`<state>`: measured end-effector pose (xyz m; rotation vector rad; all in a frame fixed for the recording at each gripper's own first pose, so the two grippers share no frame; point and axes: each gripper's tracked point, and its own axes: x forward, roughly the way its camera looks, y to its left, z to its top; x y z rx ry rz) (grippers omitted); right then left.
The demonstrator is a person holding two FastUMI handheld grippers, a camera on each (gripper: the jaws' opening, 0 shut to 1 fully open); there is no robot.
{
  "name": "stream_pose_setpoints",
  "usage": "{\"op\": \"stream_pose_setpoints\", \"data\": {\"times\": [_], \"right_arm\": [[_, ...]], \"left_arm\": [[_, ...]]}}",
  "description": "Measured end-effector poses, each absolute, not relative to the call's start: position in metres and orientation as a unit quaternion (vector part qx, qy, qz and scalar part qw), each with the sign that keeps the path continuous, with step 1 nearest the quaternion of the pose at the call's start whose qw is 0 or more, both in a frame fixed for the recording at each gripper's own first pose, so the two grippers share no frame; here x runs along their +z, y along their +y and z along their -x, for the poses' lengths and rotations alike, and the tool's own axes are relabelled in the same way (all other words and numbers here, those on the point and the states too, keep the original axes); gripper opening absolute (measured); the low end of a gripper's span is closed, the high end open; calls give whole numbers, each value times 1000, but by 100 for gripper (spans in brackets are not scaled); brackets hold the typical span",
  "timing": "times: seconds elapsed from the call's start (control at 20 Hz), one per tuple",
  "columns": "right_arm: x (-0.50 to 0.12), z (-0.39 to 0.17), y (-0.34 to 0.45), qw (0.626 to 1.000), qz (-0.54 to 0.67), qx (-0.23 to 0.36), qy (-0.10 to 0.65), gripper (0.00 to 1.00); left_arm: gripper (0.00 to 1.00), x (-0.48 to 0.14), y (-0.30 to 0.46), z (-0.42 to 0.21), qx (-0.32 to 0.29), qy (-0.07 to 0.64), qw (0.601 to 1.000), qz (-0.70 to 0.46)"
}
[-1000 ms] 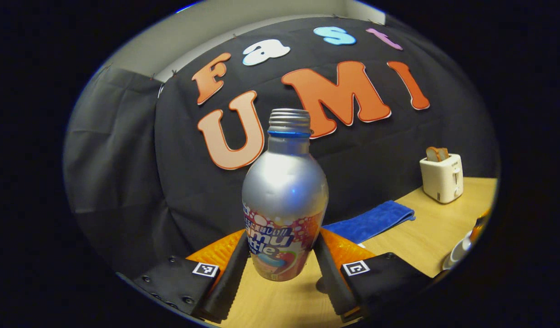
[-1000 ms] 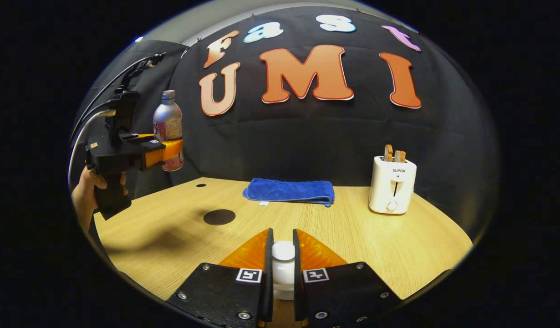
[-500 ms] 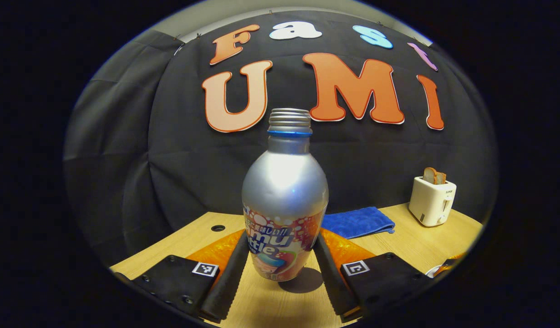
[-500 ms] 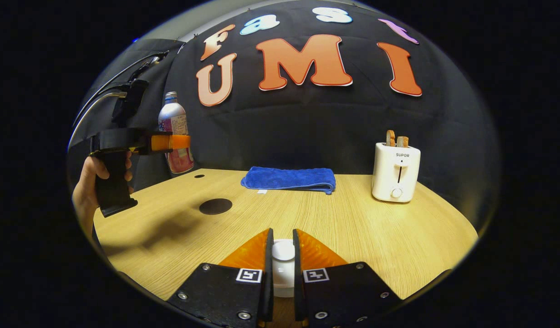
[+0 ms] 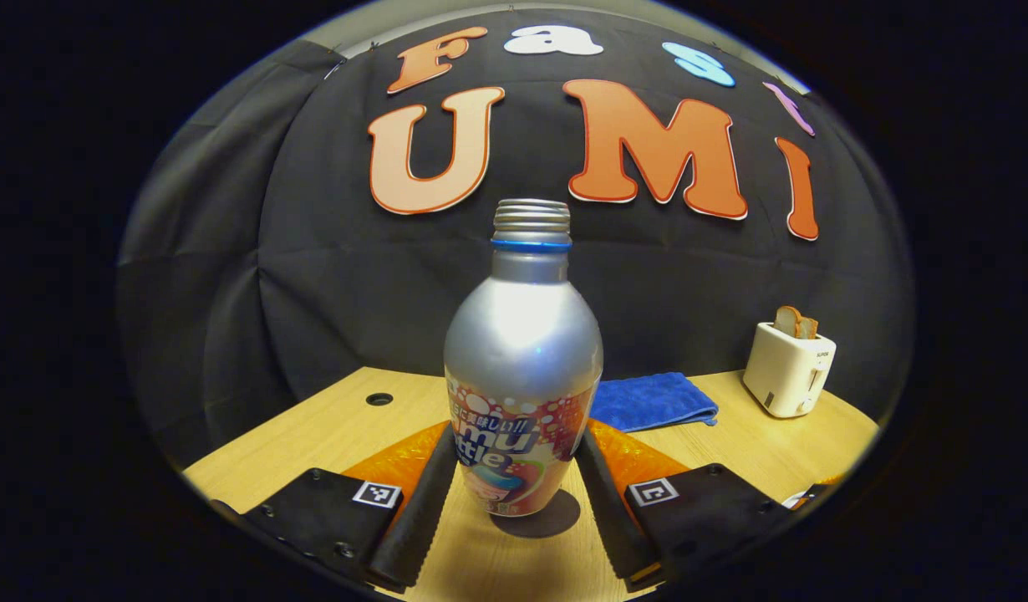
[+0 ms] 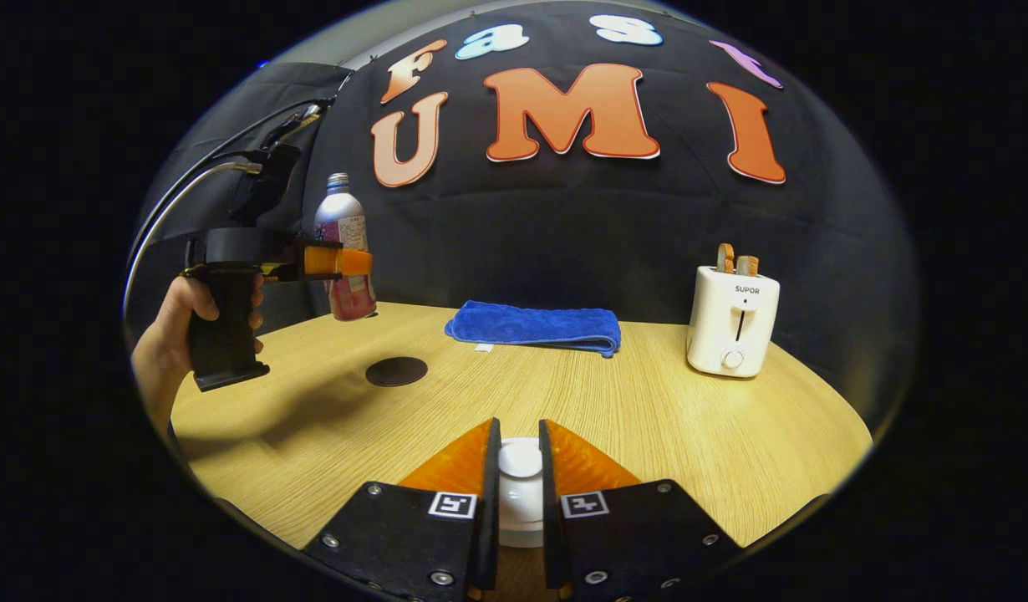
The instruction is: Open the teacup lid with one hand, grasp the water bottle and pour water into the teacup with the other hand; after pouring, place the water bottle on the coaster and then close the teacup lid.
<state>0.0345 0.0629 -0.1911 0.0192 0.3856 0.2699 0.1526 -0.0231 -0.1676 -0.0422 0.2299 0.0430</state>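
L claw (image 5: 514, 489) grips bottle (image 5: 522, 368) upright (neck up); R claw (image 6: 515, 502) clamps lid (image 6: 520, 489).

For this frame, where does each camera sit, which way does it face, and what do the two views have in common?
Left gripper view: rides on the left claw, facing the booth wall; its fingers clamp the water bottle just above the table.
Right gripper view: rides on the right claw, low over the table, facing the wall; its fingers pinch the white teacup lid. A hand holding the left claw shows at left, near the coaster.
Shared: bottle, blue towel, toaster, table.
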Motion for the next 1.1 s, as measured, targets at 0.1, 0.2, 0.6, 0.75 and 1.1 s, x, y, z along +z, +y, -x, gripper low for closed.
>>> {"op": "stream_pose_setpoints", "data": {"times": [0.1,0.2,0.6,0.75,1.1], "right_arm": [[-190,-34,62,973,-9,134,190,27],[-183,-33,64,972,-16,140,185,32],[-151,-31,51,981,-4,130,144,59],[-146,-32,43,983,-7,121,137,61],[-150,-36,32,984,6,106,145,61]], "left_arm": [[83,-176,-24,-157,15,122,992,36],[84,-186,-24,-164,8,132,990,50],[84,-244,-30,-174,-14,182,979,87],[84,-252,-32,-176,-15,189,978,83],[86,-269,-47,-183,-27,216,972,85]]}}
